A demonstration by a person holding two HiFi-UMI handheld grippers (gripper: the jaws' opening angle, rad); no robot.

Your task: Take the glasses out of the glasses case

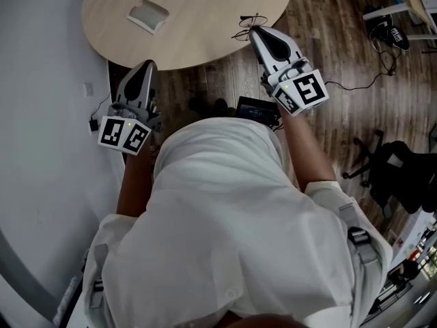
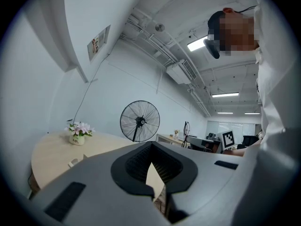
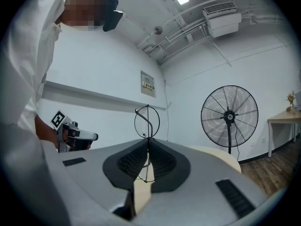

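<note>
Observed from the person's side, working outward.

- Left gripper (image 1: 145, 67): held level at the person's left, short of the near edge of the table (image 1: 218, 19). Jaws pressed together, with nothing between them.
- Right gripper (image 1: 255, 33): held level at the person's right, tips just over the near right edge of the table. Jaws closed to a thin pinch on the wire frame of the glasses (image 3: 147, 122).
- Glasses: already out of the case and in the air at the right gripper's tips, clear of the tabletop. One round rim stood upright above the pads, its face turned back toward that gripper. The frame's long axis seemed to run crosswise to the jaws, roughly along the table edge. The wire was too fine from above to be certain.
- Glasses case (image 1: 148, 14): pale, lying open, apparently empty, well apart from the glasses, toward the left side of the table.
- Beyond: a flower pot (image 2: 77, 135) at the far edge, and a pedestal fan (image 2: 139, 121) on the floor past the table.

Judgement: the removal looked done and setting down remained. To do it well, keep the pinch light and steady, because the frame is thin and would bend or twist easily. Carry it inward from the edge and lower it level onto bare tabletop beside the case. Open only once it rests.
</note>
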